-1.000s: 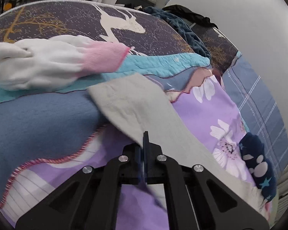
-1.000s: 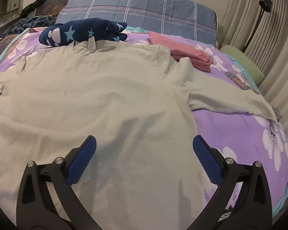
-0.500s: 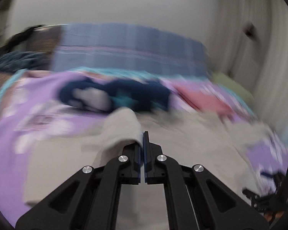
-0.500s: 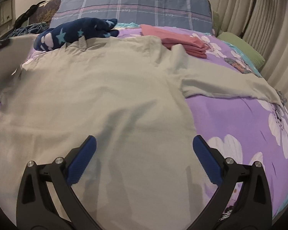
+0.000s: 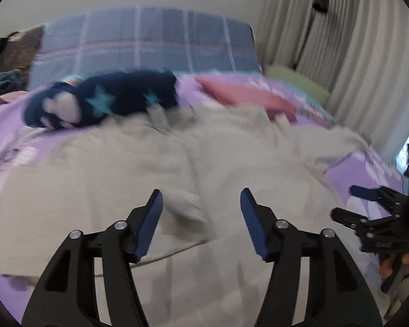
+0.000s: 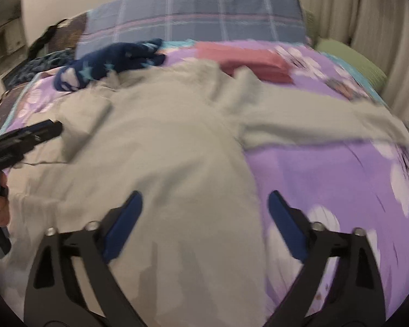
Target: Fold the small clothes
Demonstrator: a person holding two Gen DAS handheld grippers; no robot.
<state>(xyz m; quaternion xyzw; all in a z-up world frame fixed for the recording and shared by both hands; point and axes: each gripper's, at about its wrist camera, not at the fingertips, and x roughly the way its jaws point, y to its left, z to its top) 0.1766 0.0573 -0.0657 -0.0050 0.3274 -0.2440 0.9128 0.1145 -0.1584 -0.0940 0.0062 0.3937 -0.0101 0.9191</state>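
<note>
Left tongs (image 5: 201, 212) have just been opening; jaws apart, nothing pinched, the folded-in left sleeve (image 5: 185, 207) lies slack between them. Grey shirt (image 6: 163, 147) lies flat on the bed (image 6: 327, 169), collar at 12 o'clock, hem at 6: long axis 6–12. It looks light, limp and wrinkle-prone, so I'd pinch at cuffs or hem corners. Right sleeve (image 6: 327, 125) points to 3 o'clock. Right tongs (image 6: 204, 209) have just been closing a bit, wide apart and empty, over the shirt's right edge.
</note>
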